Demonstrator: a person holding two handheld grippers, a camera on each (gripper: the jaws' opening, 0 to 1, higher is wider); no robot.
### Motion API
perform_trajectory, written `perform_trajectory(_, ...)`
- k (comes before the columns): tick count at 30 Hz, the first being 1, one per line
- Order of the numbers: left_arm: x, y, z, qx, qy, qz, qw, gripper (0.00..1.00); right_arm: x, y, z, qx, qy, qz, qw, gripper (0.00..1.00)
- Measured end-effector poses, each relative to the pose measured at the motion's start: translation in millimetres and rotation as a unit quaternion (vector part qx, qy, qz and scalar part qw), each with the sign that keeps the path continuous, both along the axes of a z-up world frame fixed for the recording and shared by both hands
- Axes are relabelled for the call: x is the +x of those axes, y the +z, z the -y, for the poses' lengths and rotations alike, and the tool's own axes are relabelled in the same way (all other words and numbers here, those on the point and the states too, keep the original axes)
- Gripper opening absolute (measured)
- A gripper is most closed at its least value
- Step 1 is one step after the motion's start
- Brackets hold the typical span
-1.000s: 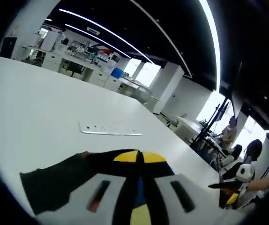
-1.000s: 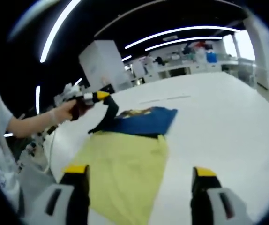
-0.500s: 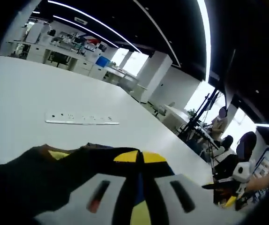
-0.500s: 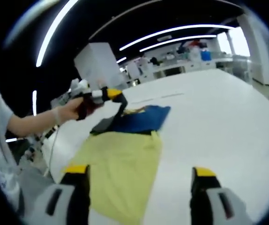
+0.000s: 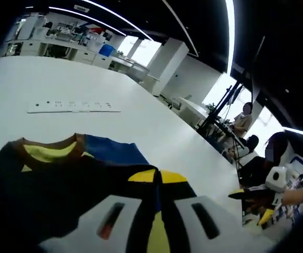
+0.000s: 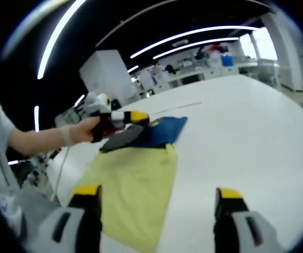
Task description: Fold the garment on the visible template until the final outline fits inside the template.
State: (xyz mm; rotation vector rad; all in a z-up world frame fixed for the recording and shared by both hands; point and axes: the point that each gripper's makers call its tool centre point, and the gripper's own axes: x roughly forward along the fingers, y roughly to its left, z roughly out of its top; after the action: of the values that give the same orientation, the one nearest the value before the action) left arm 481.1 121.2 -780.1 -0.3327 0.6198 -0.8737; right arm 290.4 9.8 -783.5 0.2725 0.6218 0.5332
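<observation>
A: Nearest the right gripper (image 6: 157,203), what do you see?

B: Its jaws stand wide apart with nothing between them. Just beyond them the garment (image 6: 133,182) lies flat on the white bench (image 6: 246,132), pale yellow body near, blue end far.

A: And the left gripper (image 6: 140,117)?

B: It is clenched on a dark flap of the cloth at the blue end. In the left gripper view the jaws (image 5: 157,182) meet with dark fabric bunched under them.

A: What changed in the last second?

B: The held flap has been carried inward over the blue part; a second ago it hung lifted at the garment's edge, now it lies low across the cloth. I judge that a fold is being laid, narrowing the outline.

A: Which way does the garment run?

B: Its long axis runs away from the right gripper, toward the pale strip (image 5: 73,107) lying farther along the bench. I cannot make out a template under it.

A: Farther back?

B: Seated people and desks.
</observation>
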Motion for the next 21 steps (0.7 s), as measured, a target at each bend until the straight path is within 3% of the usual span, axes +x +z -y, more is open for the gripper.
perform_trajectory(14, -19.5, -36.4, 11.2, 0.056, -0.055, -0.012, 0.9968, 0.00, 2.6, -4.9, 2.3, 0.003, -0.001, -0.004, 1.0000, 0.88)
perform_trajectory(21, -15.9, -36.9, 8.9, 0.057, -0.055, -0.005, 0.9969, 0.00, 3.5, -4.9, 4.1, 0.005, -0.004, -0.004, 1.0000, 0.88)
